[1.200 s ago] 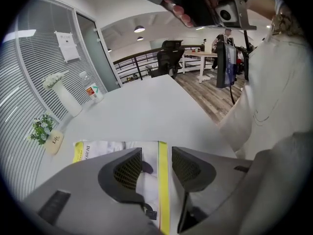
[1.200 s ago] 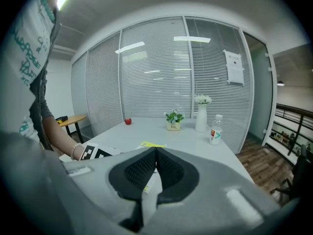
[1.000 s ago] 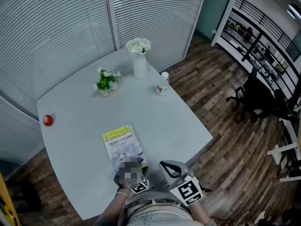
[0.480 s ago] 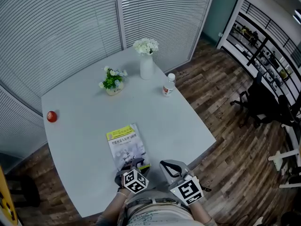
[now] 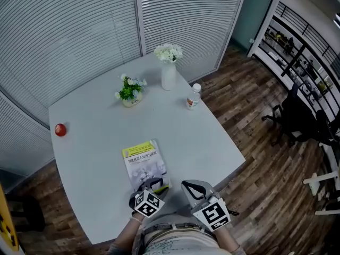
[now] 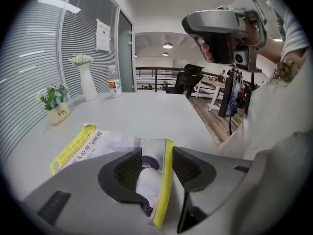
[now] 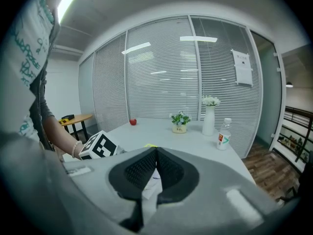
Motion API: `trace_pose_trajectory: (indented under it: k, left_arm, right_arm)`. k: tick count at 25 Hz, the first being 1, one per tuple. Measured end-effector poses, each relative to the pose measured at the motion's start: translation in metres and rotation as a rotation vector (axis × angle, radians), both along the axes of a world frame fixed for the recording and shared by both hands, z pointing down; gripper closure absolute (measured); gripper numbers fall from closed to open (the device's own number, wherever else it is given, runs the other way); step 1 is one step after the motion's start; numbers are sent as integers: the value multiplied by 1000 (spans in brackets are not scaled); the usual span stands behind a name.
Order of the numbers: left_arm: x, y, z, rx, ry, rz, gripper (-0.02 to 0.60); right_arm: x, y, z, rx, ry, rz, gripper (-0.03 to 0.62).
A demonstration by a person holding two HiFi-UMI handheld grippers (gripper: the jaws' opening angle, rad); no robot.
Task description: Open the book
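A closed book [image 5: 143,161] with a yellow band at its far end lies flat on the pale table [image 5: 90,158], close to the near edge. My left gripper [image 5: 152,185] sits at the book's near right corner. In the left gripper view the gripper [image 6: 159,166] is open, and the book's [image 6: 93,143] yellow edge runs between the two dark pads without being pinched. My right gripper [image 5: 192,188] hovers just right of the book, above the table's near edge. Seen in its own view, the right gripper [image 7: 156,154] is shut with nothing in it.
At the table's far side stand a white vase of flowers [image 5: 169,70], a small potted plant [image 5: 129,93] and a plastic bottle [image 5: 193,97]. A red ball [image 5: 60,130] lies at the left edge. Black office chairs [image 5: 295,113] stand on the wooden floor to the right.
The left gripper's marker cube has shifted slightly left at the book's near edge. The right gripper has held its place. The book has not moved.
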State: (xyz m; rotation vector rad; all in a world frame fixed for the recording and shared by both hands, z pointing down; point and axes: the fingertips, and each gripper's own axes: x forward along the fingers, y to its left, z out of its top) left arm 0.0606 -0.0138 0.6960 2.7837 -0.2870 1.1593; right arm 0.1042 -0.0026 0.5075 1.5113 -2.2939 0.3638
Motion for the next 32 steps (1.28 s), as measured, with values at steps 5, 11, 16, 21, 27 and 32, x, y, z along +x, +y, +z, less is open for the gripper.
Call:
trace_pose_trajectory:
  k: [5,11,16,21,27,32]
  left_arm:
    - [-4,-4,-10,56,17,-30,482]
    - [-5,1,-9,28,19,-49,556]
    - [-7,-4,-12,10,33,-116,565]
    - [-15,-13,-22,-61,95,-243,572]
    - [-18,-21,-35,-152,184,-353,574]
    - [-27,-27,-45,-217,265,-472,575]
  right_arm:
    - [-4,0,2,9,1,-20,591]
    - [-8,-4,1,9,-1,-40,591]
    - [-13,-5,2,17,1,-66,591]
    - [-16,-5,-1,8,6,-82,591]
    - [-22,-7,-2,10,9,-114,591]
    - [-27,-8,3,15,6,-130,591]
